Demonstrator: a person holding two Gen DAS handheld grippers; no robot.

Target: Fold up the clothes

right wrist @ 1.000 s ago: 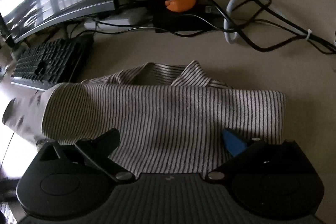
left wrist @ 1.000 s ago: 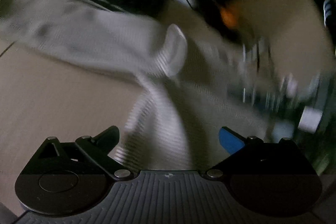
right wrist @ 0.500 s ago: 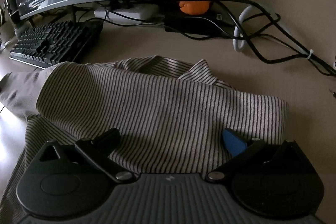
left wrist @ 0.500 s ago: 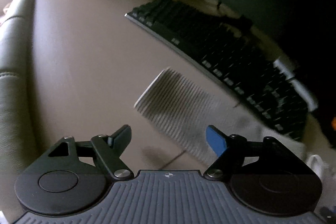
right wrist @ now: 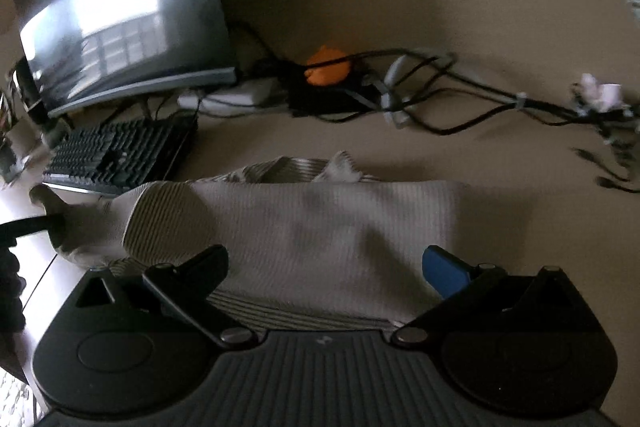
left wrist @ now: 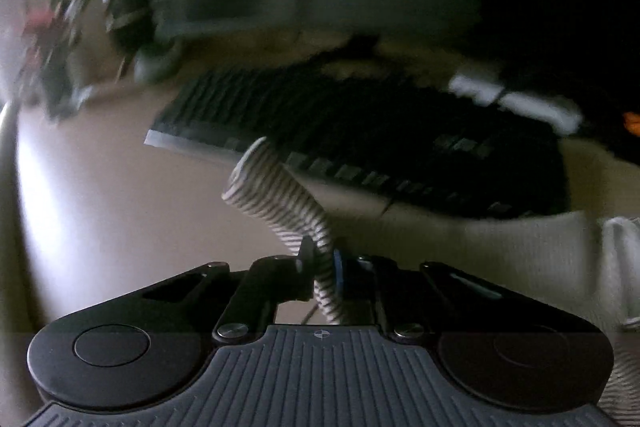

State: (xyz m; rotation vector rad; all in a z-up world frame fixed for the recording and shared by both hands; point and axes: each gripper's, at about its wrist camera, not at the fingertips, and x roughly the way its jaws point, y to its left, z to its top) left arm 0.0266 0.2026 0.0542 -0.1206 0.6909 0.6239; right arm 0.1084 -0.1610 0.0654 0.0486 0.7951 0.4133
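Clearly, a narrow bunch of striped fabric is pinched between the closed jaws of the left gripper (left wrist: pixel 322 263); this is a sleeve (left wrist: pixel 276 191) of the striped shirt (right wrist: pixel 320 227), and it is seen rising from the jaws and curling over to the left, its rounded end raised in front of the black keyboard (left wrist: pixel 360 139). Much of the left wrist view is blurred, so the dark shapes behind the keyboard cannot be identified. In the right wrist view, the shirt is laid flat across the beige surface (right wrist: pixel 500 155), with its collar (right wrist: pixel 340 165) turned toward the far side and a folded layer lying across the body of the garment. The right gripper (right wrist: pixel 324 267) is held wide apart just above the near part of the shirt, with the black finger (right wrist: pixel 200 267) and the blue-tipped finger (right wrist: pixel 444 271) both set over the cloth and nothing caught between them. At the left edge of this view the pulled sleeve is seen stretched outward from the garment. Behind the shirt, a curved monitor (right wrist: pixel 128 15) is stood at the left, the keyboard is placed below it, and an orange object (right wrist: pixel 328 69) is set among a tangle of black cables (right wrist: pixel 460 99) along the back of the surface.
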